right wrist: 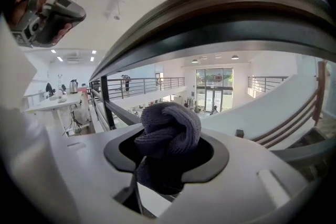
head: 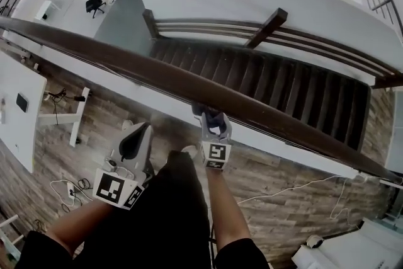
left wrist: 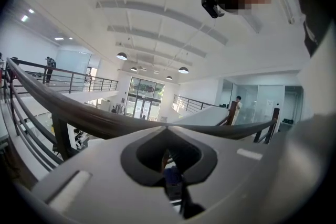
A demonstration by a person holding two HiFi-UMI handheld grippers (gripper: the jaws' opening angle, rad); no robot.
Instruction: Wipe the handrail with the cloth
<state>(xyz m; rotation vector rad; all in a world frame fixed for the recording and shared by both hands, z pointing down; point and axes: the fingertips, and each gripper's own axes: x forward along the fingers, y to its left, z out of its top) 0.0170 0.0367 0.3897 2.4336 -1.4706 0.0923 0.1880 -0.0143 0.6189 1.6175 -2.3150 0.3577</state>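
Right jaws: the right gripper (head: 213, 118) is clamped on the cloth (right wrist: 169, 131), a grey-blue wad bulging past the tips.
Cloth to rail: the handrail (right wrist: 226, 13) passes just above and beyond the wad. Background shows between them, so they look apart.
Rail axis: in the head view the handrail (head: 157, 75) runs from far left to near right, across the line the right jaws point along.
Left jaws: the left gripper (left wrist: 167, 131) is closed with nothing held.
Nearer hand: the right. The left gripper (head: 140, 132) hangs to the left, nearer the person and short of the rail.
Next move, likely: raise the wad onto the rail, then slide it along that axis.
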